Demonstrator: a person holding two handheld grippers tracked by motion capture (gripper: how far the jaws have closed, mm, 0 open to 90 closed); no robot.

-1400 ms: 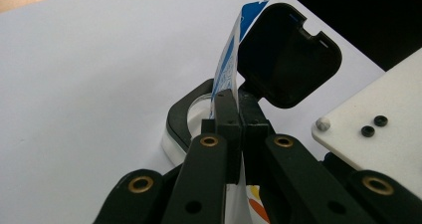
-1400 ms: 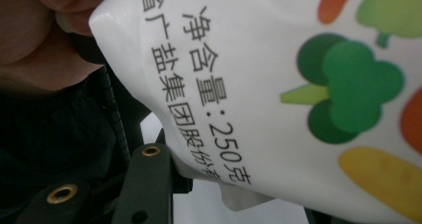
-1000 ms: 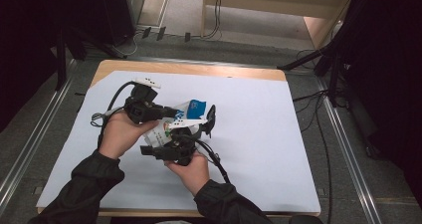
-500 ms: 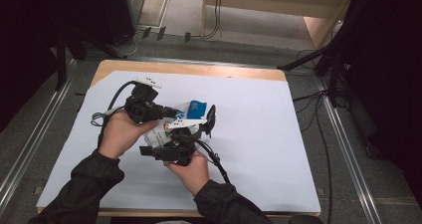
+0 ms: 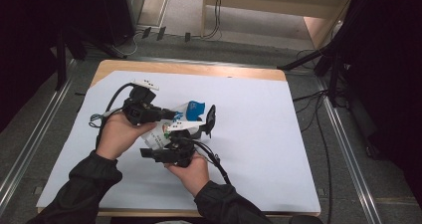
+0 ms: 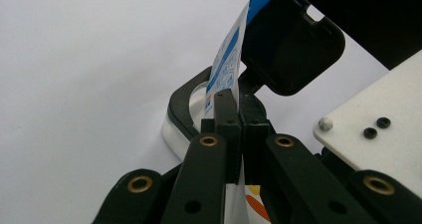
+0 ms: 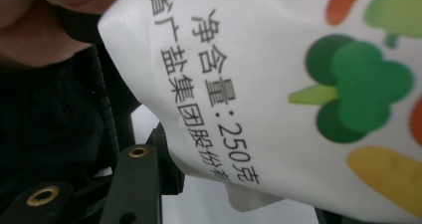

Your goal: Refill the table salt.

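A white bag with a blue top and printed vegetables hangs over the table between both hands. My left gripper is shut on its edge, and in the left gripper view the jaws are pinched on the bag. Just beyond stands a small white container with a black rim and its black lid raised. My right gripper sits under the bag. In the right gripper view the bag covers the fingertips, and one finger stands off to the left.
A white sheet covers the wooden table. Cables trail from both grippers across it. Metal rails and floor cables run along both sides of the table. A white plate with two screws sits close on the right.
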